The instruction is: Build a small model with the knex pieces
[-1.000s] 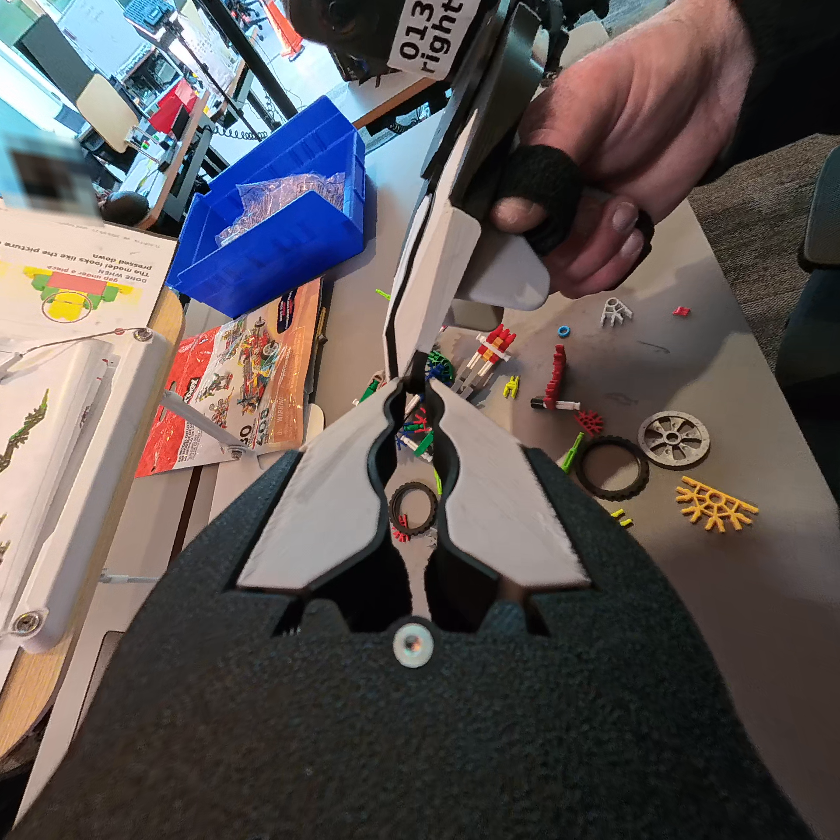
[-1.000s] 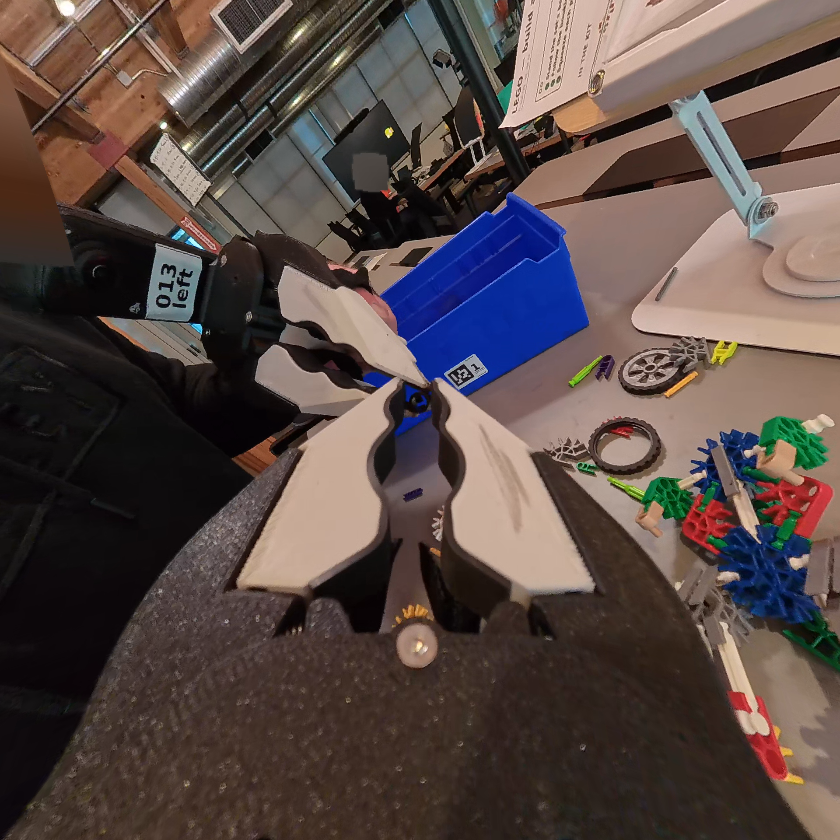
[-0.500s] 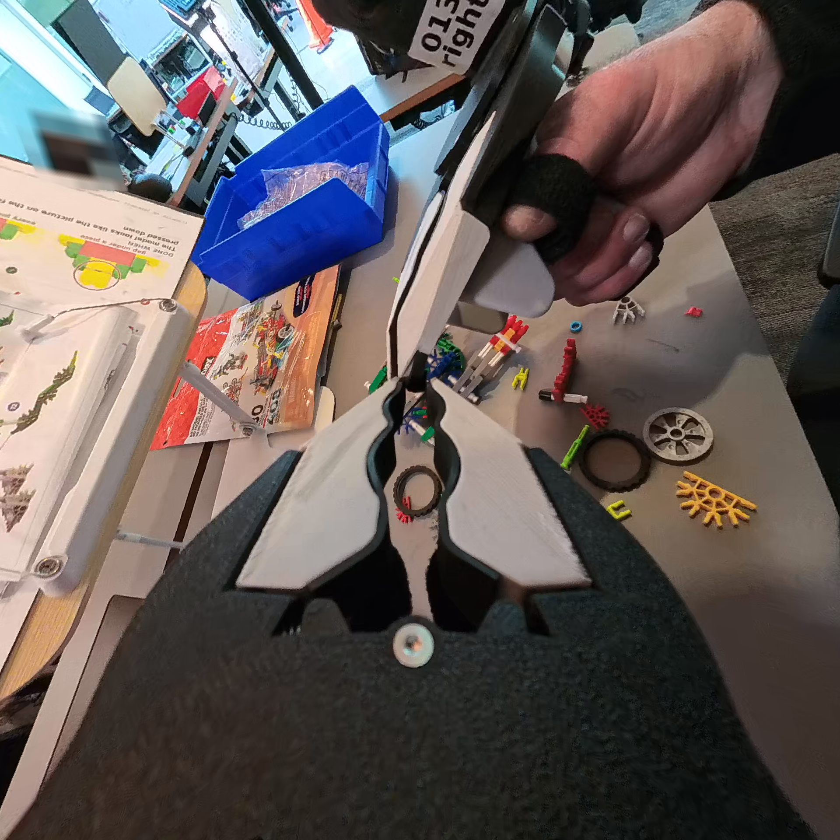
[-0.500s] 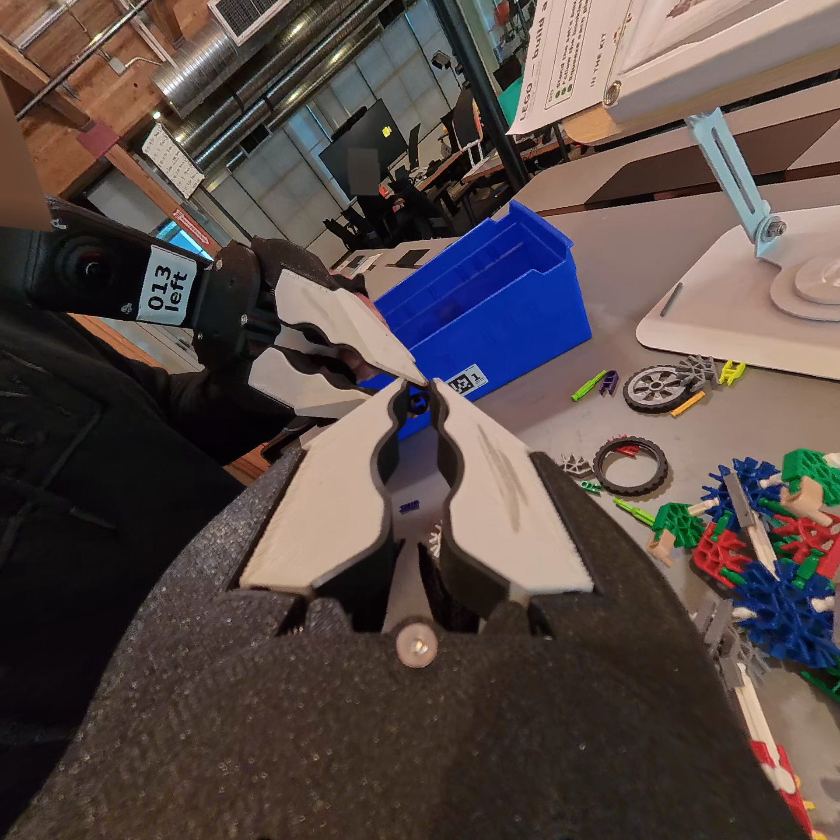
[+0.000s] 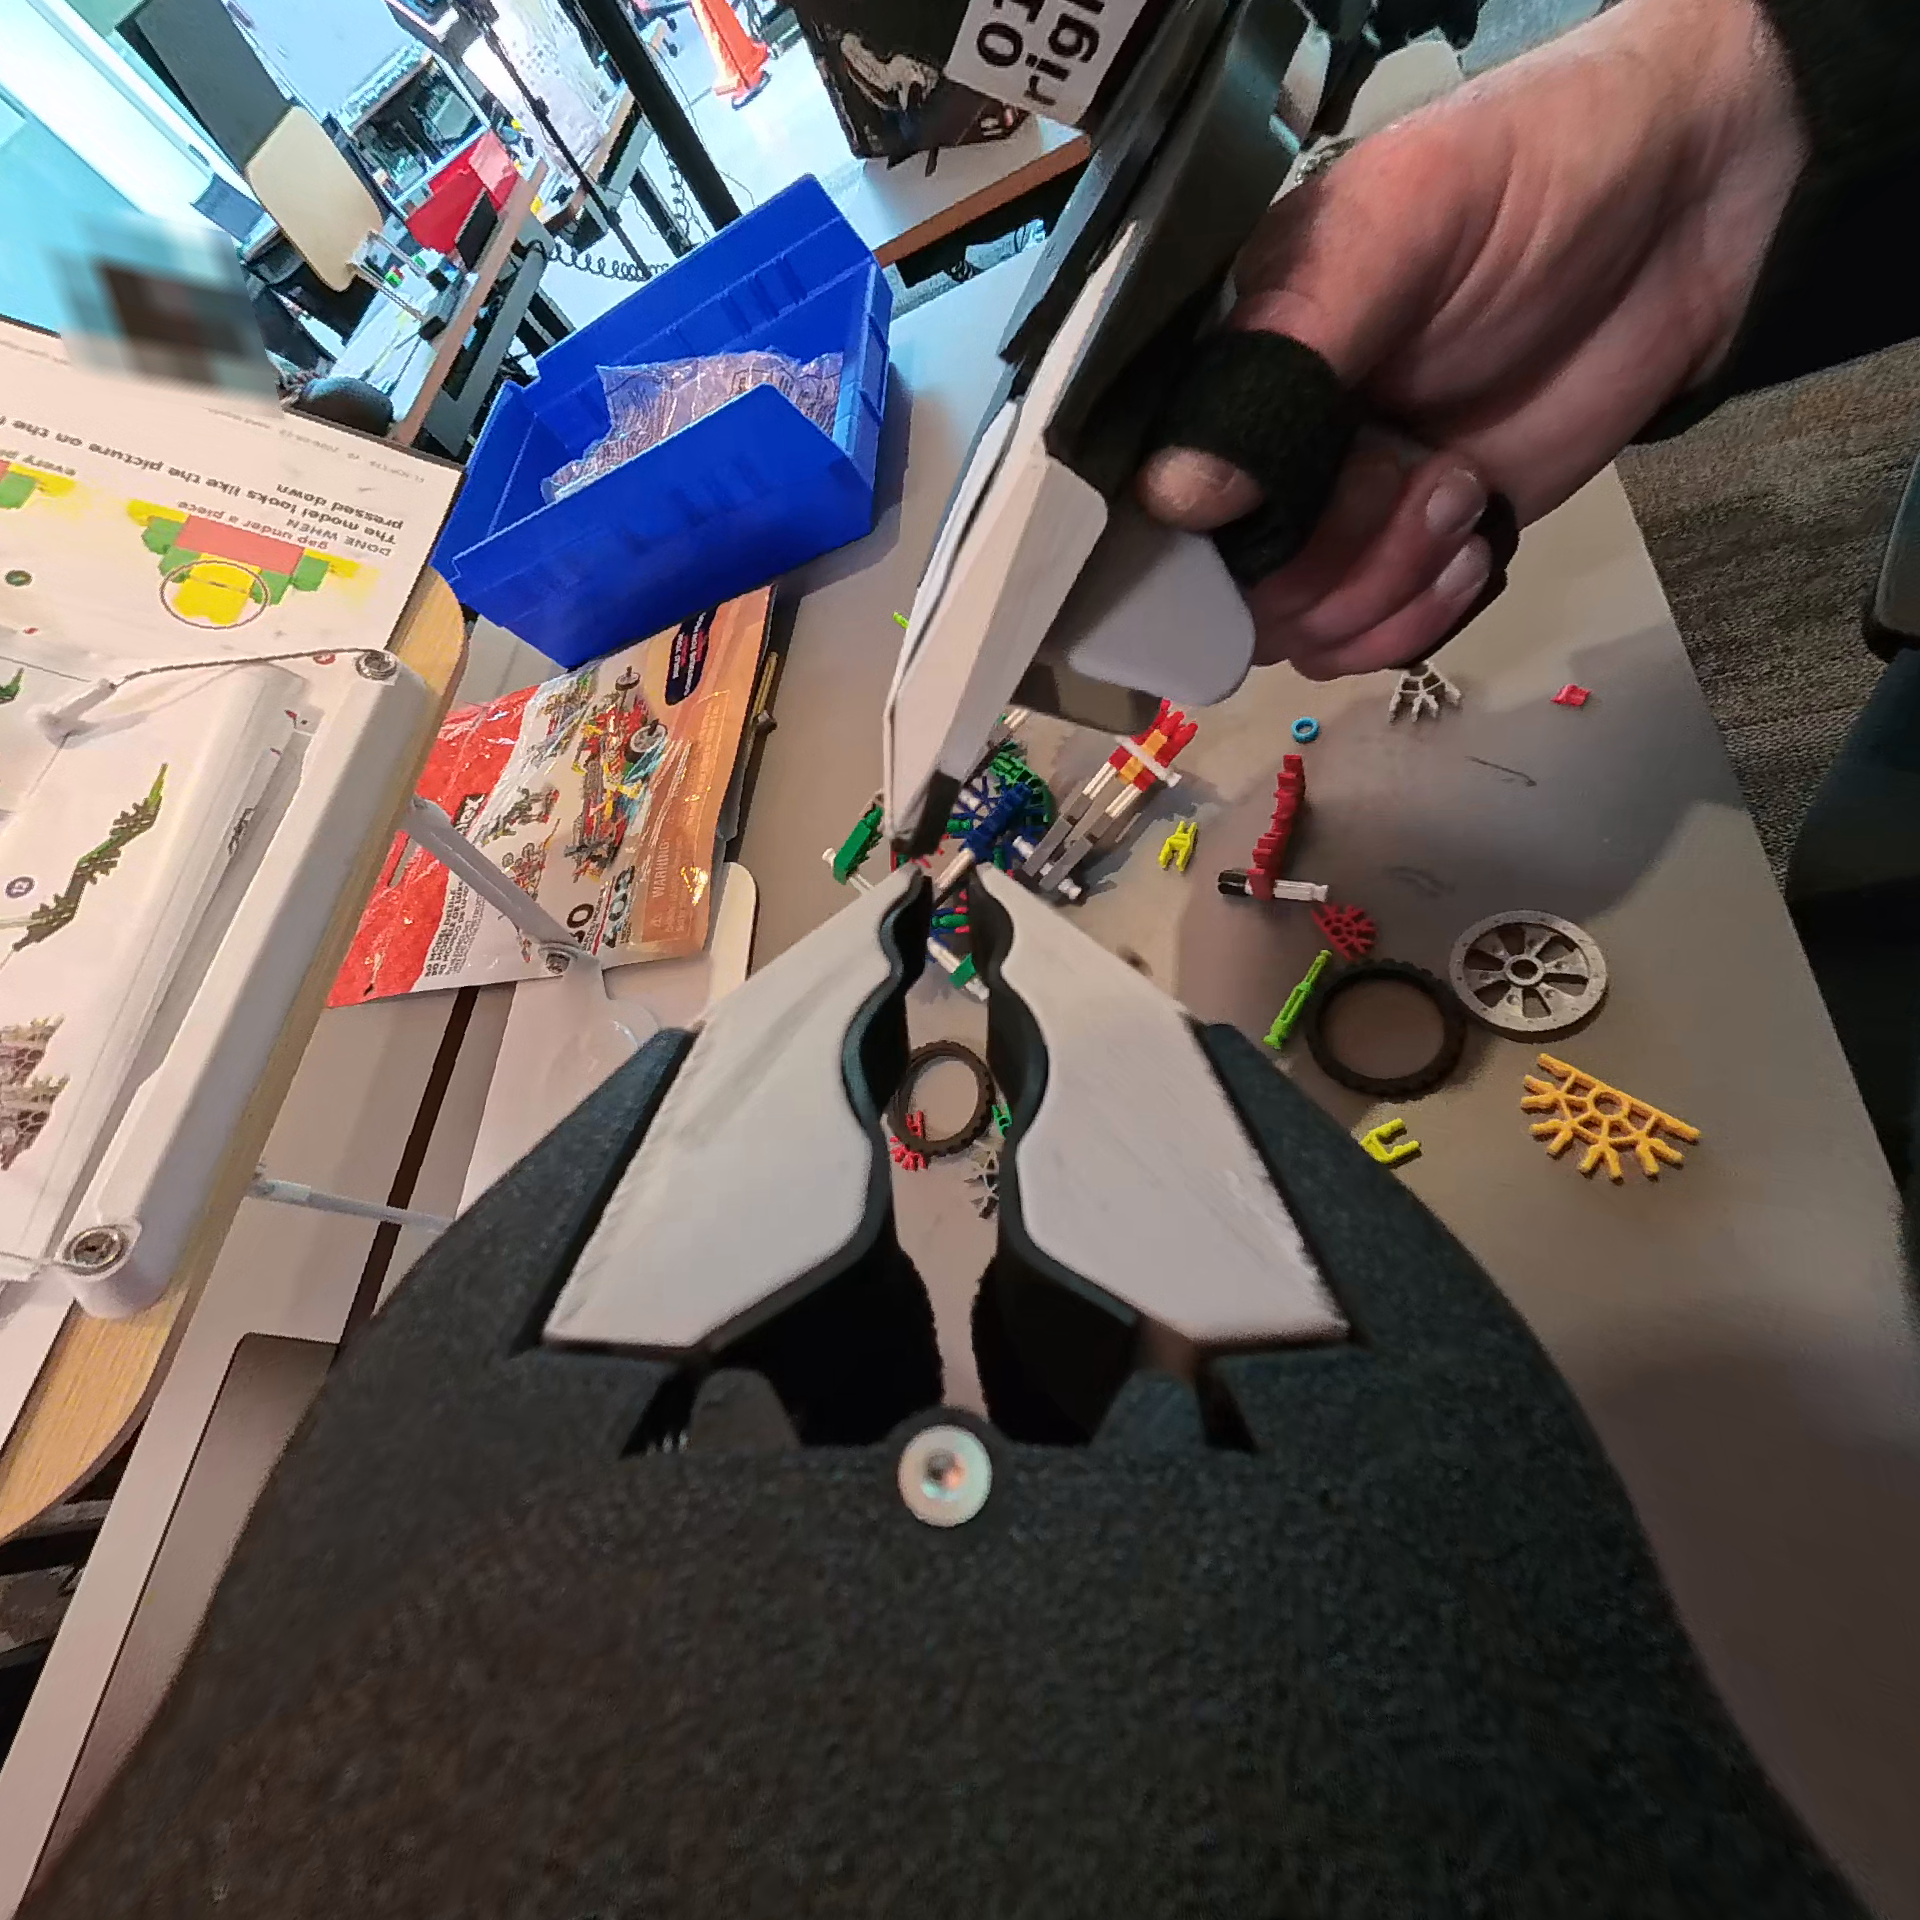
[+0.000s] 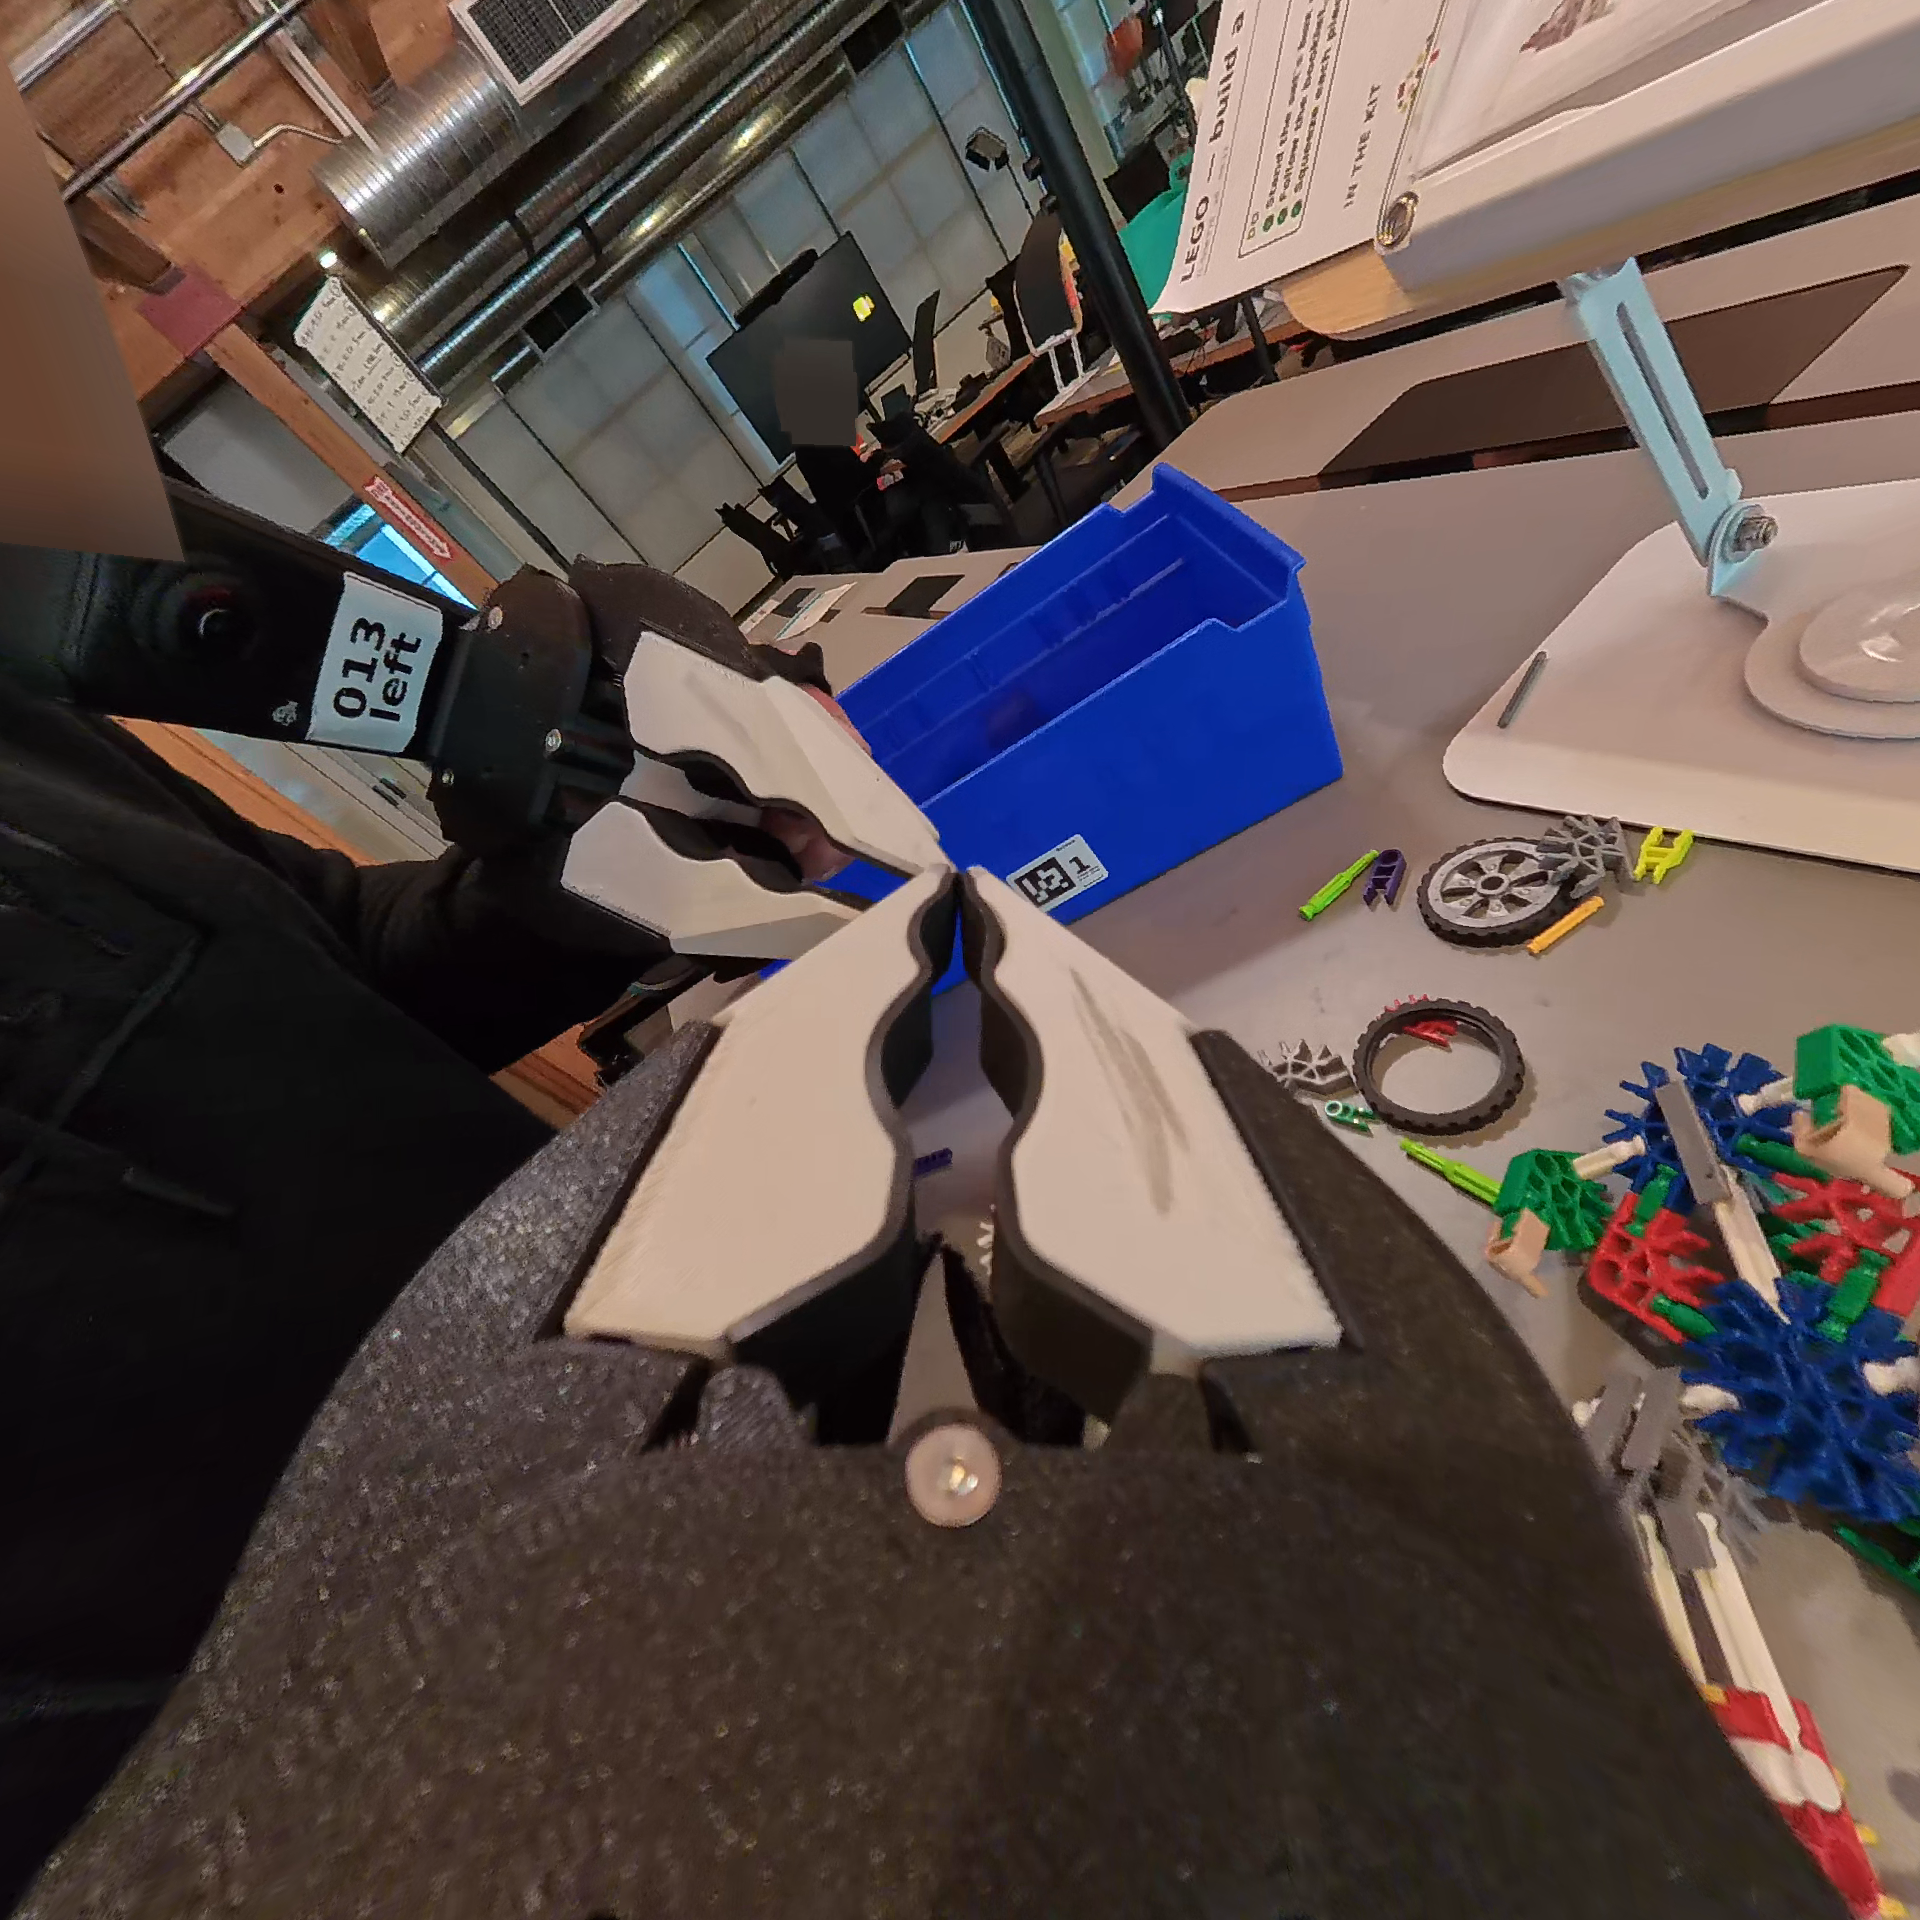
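- Left gripper: centre of the left wrist view, held above the table. Its tips stand slightly parted; I can make out no piece between them.
- Right gripper: centre of the right wrist view, tips drawn almost together with only a slit left. Whether anything is pinched there cannot be told.
- The two sets of tips meet point to point, touching or all but touching, in mid-air.
- Hand: upper right of the left view, gripping the right gripper's handle.
- Small black tyre: on the table directly below the left gripper, seen through its fingers.
- Larger black tyre, grey wheel and yellow connector: right of centre, loose and near each other.
- Heap of coloured rods and connectors: just beyond the meeting tips.
- Printed bag: left of centre, flat.
- Blue bin: upper centre, farthest back, holding a clear bag.
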`<move>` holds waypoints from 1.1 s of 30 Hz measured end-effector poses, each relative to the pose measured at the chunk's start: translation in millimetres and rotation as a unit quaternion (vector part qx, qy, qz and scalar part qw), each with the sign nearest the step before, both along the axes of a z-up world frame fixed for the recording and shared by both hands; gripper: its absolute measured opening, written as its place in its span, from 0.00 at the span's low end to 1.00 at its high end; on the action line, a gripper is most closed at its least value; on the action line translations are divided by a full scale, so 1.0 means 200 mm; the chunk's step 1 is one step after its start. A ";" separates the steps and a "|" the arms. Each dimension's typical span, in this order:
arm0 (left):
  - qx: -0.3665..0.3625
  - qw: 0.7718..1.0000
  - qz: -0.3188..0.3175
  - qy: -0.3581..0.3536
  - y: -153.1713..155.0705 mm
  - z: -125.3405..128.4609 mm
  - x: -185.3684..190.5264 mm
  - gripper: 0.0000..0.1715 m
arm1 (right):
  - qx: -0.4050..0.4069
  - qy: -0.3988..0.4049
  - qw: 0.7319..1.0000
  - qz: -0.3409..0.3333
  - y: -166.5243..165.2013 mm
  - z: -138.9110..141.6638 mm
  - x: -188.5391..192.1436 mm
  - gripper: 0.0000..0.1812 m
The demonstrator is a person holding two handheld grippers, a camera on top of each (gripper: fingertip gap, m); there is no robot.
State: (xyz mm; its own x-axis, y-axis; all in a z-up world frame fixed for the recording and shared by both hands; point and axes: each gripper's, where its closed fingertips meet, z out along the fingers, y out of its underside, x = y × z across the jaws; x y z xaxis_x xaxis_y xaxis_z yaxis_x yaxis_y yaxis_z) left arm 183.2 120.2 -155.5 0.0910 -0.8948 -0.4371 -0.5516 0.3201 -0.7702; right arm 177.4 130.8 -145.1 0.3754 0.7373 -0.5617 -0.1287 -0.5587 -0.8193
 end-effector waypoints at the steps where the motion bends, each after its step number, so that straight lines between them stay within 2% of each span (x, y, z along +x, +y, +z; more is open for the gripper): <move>1: -0.001 1.000 -0.002 -0.001 0.00 0.00 0.00 0.02 | 0.000 -0.003 1.000 0.000 0.00 0.00 0.00 0.00; 7: -0.011 1.000 -0.002 0.014 -0.01 -0.05 -0.01 0.02 | -0.009 -0.026 1.000 -0.012 0.00 -0.07 0.04 0.00; 15: -0.026 0.998 0.039 0.047 0.07 -0.09 -0.16 0.01 | -0.018 -0.054 0.997 -0.061 0.01 -0.12 0.26 0.00; 20: -0.032 0.997 0.038 0.055 0.05 -0.11 -0.18 0.01 | -0.015 -0.069 0.990 -0.125 0.02 -0.07 0.54 0.00; 27: -0.045 0.997 0.015 0.067 0.02 -0.17 -0.12 0.02 | -0.021 -0.134 0.963 -0.232 -0.05 -0.07 1.02 0.01; 33: -0.053 0.995 -0.014 0.082 0.00 -0.21 -0.05 0.03 | -0.030 -0.138 0.953 -0.267 -0.15 -0.08 1.12 0.03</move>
State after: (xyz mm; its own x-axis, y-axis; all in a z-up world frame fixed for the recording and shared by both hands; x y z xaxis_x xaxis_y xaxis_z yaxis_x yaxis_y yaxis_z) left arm 174.1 119.3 -196.8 0.0010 -0.9382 -0.3462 -0.6647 0.2580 -0.7012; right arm 402.2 100.0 -160.8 0.8274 0.3696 -0.4228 -0.1918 -0.5215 -0.8314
